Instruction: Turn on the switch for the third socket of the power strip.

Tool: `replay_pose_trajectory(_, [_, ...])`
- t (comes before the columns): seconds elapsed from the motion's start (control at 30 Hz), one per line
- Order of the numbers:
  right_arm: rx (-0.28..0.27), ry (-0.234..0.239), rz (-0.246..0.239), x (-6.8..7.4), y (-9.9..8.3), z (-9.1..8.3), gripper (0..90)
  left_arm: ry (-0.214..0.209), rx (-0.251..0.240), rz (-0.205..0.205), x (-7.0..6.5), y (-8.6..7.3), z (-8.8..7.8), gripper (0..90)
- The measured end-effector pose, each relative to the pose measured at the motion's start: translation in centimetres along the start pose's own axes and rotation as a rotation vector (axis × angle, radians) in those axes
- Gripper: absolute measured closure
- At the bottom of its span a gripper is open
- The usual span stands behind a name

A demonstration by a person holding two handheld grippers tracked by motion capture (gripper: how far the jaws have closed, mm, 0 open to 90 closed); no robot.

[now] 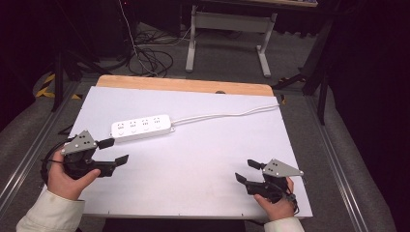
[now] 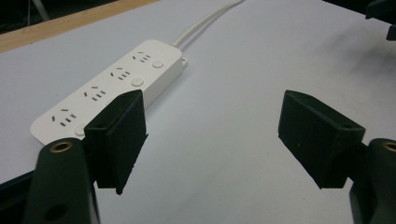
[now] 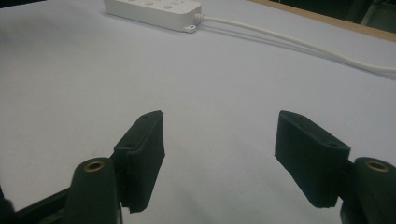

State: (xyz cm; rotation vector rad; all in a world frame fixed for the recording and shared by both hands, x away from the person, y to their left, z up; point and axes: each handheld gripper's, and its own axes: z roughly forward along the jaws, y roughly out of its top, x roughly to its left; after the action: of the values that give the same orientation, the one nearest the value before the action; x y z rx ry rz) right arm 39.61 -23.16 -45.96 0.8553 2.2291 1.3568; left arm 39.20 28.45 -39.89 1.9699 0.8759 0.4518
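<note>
Your left gripper [image 1: 115, 151] sits just short of the white power strip [image 1: 141, 127], jaws wide apart and holding nothing. Your right gripper [image 1: 244, 170], well away from the strip, is likewise spread and holding nothing. The left gripper view resolves four socket groups, each with a round button; the right gripper view shows the strip's smooth, rounded plastic end and its cord [image 3: 289, 43] across the matte white tabletop [image 1: 193, 169].
</note>
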Motion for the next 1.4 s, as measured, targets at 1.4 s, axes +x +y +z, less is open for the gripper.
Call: replay_pose_trajectory(1.4, [-0.012, 0.008, 0.005, -0.2, -0.1, -0.1, 33.7, 0.038, 0.048, -0.032, 4.2, 3.9, 2.8, 49.7])
